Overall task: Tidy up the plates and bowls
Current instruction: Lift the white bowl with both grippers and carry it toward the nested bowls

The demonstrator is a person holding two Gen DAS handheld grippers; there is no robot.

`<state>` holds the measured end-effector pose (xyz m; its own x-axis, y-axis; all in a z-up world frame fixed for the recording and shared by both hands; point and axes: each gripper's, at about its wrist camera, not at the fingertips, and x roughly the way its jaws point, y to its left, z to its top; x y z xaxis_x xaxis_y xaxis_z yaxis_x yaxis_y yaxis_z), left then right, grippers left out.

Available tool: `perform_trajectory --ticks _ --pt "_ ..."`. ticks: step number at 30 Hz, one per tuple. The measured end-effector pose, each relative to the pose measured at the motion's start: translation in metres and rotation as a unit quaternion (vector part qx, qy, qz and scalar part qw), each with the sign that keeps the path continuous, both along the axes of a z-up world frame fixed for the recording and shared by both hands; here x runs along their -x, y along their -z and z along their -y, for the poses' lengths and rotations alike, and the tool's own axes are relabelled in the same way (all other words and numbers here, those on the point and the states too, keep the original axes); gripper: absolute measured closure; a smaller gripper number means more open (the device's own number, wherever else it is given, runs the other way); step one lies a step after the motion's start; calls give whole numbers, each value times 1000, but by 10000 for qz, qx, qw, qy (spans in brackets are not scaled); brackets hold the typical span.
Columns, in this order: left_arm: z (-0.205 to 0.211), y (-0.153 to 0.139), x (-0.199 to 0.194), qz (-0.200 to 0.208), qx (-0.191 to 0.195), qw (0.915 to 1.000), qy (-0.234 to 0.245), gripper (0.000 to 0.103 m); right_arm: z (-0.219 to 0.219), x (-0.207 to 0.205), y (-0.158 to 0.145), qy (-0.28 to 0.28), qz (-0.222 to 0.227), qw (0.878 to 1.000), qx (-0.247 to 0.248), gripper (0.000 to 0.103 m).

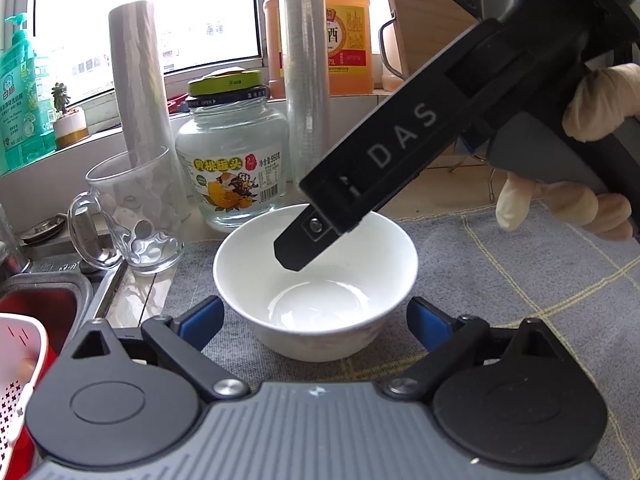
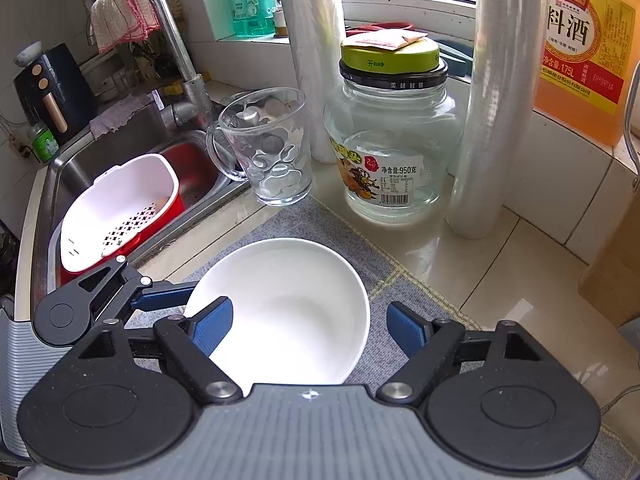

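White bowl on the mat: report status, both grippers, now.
Left gripper open, fingers either side of the white bowl, no contact seen. Right gripper open, one finger over the bowl's inside, one outside the rim. Glass mug and jar close behind.

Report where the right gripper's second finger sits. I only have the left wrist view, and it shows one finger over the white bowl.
Observer: The right gripper is open across the white bowl. Its second finger is outside the wall, with a gap.
Operator: Describe the sink beyond my frame.
Observer: A pink-edged cloth hangs over the faucet.
Operator: Name what sits in the sink.
Observer: A white colander rests in a red basin.
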<state>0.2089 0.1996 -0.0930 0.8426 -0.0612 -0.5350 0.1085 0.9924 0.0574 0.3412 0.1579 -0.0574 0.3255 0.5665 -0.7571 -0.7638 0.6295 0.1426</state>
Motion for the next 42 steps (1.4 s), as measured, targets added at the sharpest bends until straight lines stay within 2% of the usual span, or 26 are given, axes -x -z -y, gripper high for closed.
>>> perform_trajectory --ticks 13,29,42 --pt "-4 -1 -1 62 87 9999 44 10 -9 -9 9 -86 -56 9999 35 35" --pt "-1 -4 -1 5 73 9999 132 10 -5 -8 7 -76 -121 9999 -23 36" --pt "13 -26 22 -108 52 9992 384 10 16 16 -9 25 -300 9995 3 35"
